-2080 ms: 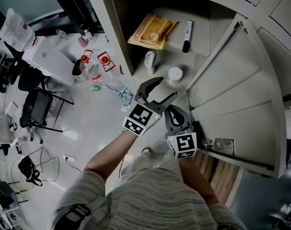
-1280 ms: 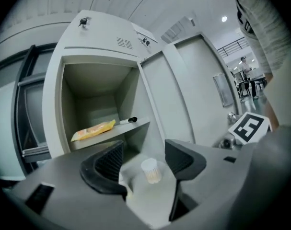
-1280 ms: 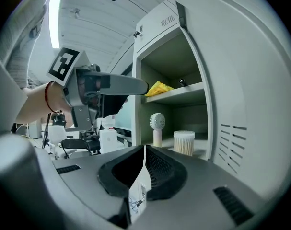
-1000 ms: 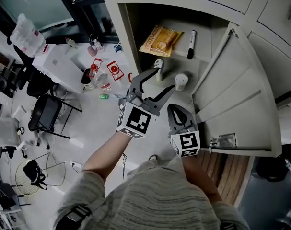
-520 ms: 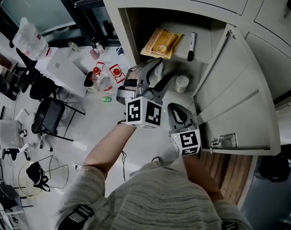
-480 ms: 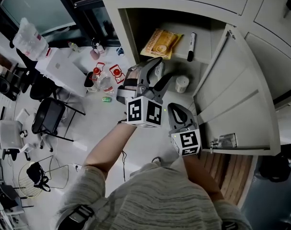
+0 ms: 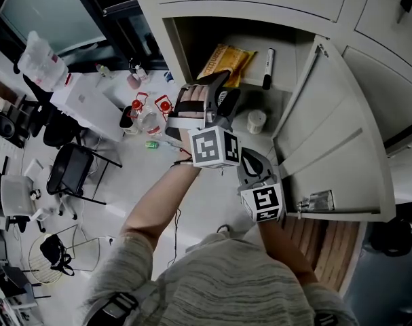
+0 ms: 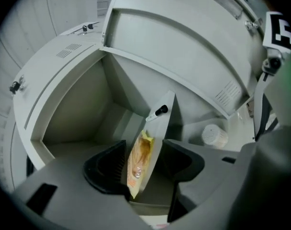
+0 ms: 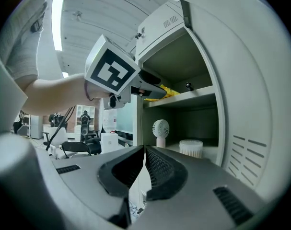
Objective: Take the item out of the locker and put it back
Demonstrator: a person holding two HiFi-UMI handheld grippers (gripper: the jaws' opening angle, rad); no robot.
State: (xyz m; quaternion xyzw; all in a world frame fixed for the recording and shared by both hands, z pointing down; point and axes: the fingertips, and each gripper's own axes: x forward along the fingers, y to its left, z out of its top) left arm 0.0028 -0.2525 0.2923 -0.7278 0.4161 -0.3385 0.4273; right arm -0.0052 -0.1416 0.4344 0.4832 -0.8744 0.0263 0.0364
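Note:
A yellow snack packet (image 7: pixel 227 61) lies on the upper shelf of the open locker (image 7: pixel 175 39), beside a black marker (image 7: pixel 267 66). My left gripper (image 7: pixel 222 90) reaches to the shelf's front. In the left gripper view the packet (image 8: pixel 139 159) stands between the jaws of my left gripper (image 8: pixel 144 150). They have just been closing, and a gap still shows on one side. My right gripper (image 7: pixel 245 153) hangs shut and empty below, in front of the lower shelf.
The lower shelf holds a small white fan (image 9: pixel 160 127) and a white round container (image 7: pixel 256 121). The locker door (image 7: pixel 328 134) stands open at the right. Left of the locker are a table with bottles (image 7: pixel 144 111) and chairs (image 7: pixel 73 172).
My left gripper has risen from the lower shelf to the upper one and rolled, so its jaws now frame the packet and hide the fan. The right gripper has stayed put.

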